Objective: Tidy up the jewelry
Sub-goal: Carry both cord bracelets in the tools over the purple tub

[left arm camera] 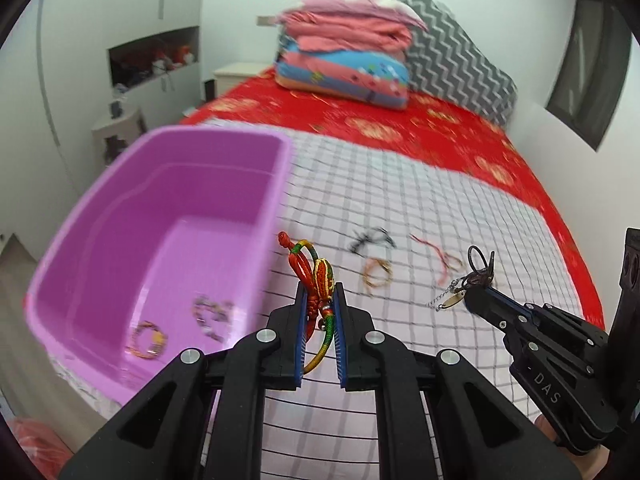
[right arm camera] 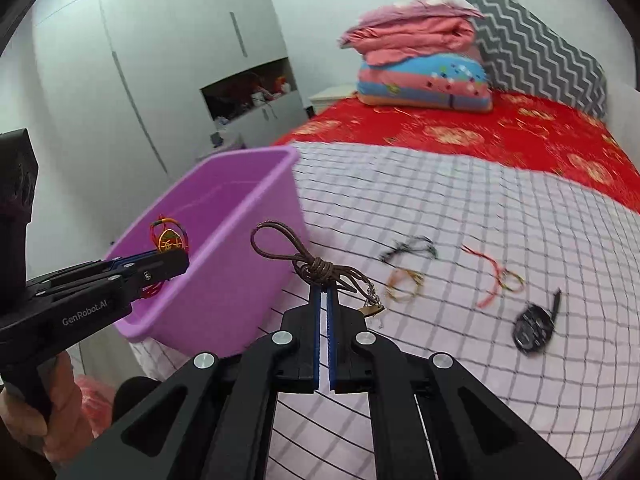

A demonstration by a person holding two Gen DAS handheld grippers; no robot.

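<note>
My left gripper (left arm camera: 320,300) is shut on a red, green and yellow woven bracelet (left arm camera: 320,280), held just right of the purple bin (left arm camera: 160,216); it also shows in the right wrist view (right arm camera: 170,258) at the bin's rim. Two bracelets (left arm camera: 146,340) lie inside the bin. My right gripper (right arm camera: 323,292) is shut on a brown cord bracelet (right arm camera: 312,268) with a metal tag, above the checked cloth (right arm camera: 460,208). A black cord (right arm camera: 408,250), an orange bracelet (right arm camera: 404,284), a red string (right arm camera: 494,276) and a black watch (right arm camera: 534,326) lie on the cloth.
The bin sits at the bed's left edge on the checked cloth. A red bedspread (left arm camera: 440,132) lies beyond, with folded quilts (left arm camera: 344,52) and a grey zigzag pillow (left arm camera: 456,60) at the head. White wardrobes (right arm camera: 160,80) stand to the left.
</note>
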